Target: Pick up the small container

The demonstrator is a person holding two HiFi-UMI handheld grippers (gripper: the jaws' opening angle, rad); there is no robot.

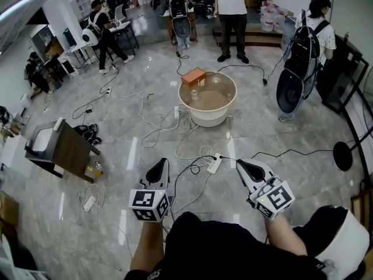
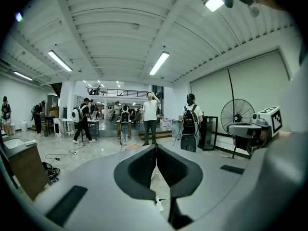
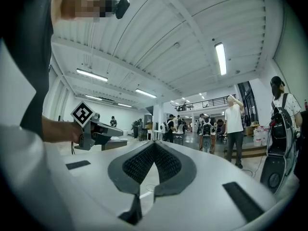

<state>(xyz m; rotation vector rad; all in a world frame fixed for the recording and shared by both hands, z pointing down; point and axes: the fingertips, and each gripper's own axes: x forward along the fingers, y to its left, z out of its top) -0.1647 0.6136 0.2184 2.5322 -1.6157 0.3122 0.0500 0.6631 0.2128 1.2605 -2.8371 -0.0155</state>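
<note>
In the head view a small pale container (image 1: 194,94) stands on the brown top of a round white tub-like table (image 1: 205,116), just in front of an orange box (image 1: 193,76). Both grippers are held low near my body, well short of that table. My left gripper (image 1: 164,163) is shut with nothing between its jaws; in the left gripper view (image 2: 156,147) its tips meet. My right gripper (image 1: 239,163) is likewise shut and empty, its pads touching in the right gripper view (image 3: 154,143). Both point out over the floor.
Cables and a white power strip (image 1: 214,165) lie on the marble floor between me and the table. A standing fan (image 1: 289,90) is at the right, a dark desk (image 1: 64,149) at the left. Several people stand at the back and right.
</note>
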